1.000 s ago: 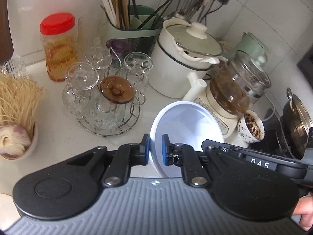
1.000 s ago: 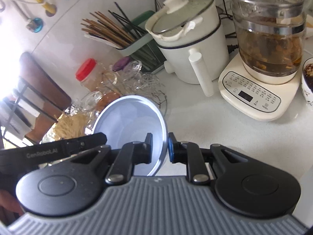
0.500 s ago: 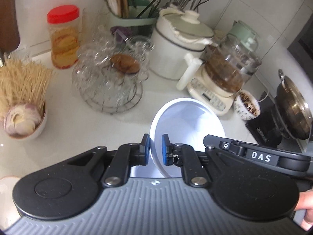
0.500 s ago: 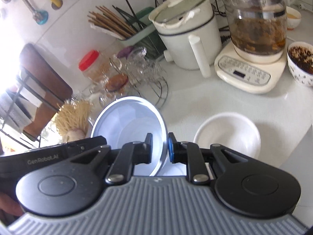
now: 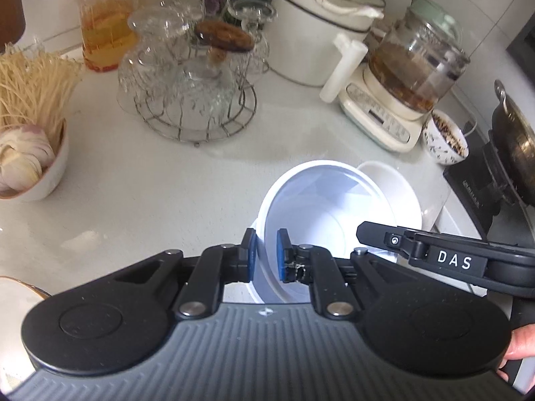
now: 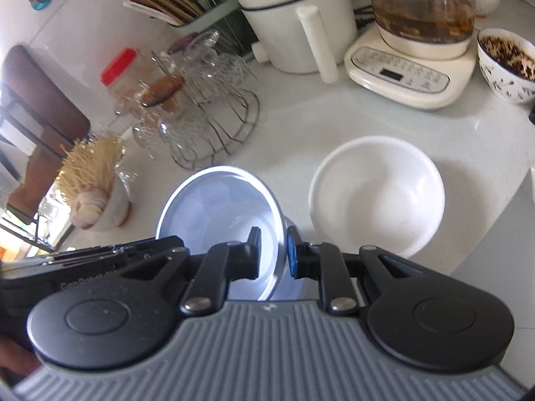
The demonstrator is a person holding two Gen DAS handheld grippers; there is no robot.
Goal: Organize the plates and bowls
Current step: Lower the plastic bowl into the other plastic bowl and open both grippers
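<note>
A white bowl (image 5: 337, 207) is being pinched by its rim on both sides — left gripper (image 5: 265, 255) and right gripper (image 6: 272, 252) nearly shut on it. It's being held tipped above the counter (image 5: 133, 200), mouth facing the cameras, just beside a second white bowl (image 6: 378, 197) — upright there.

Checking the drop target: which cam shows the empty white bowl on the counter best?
Right wrist view. The empty white bowl sits fully exposed there, whole rim and inside visible, right of the held bowl. In the left wrist view only a sliver of its rim shows behind the held bowl.
</note>
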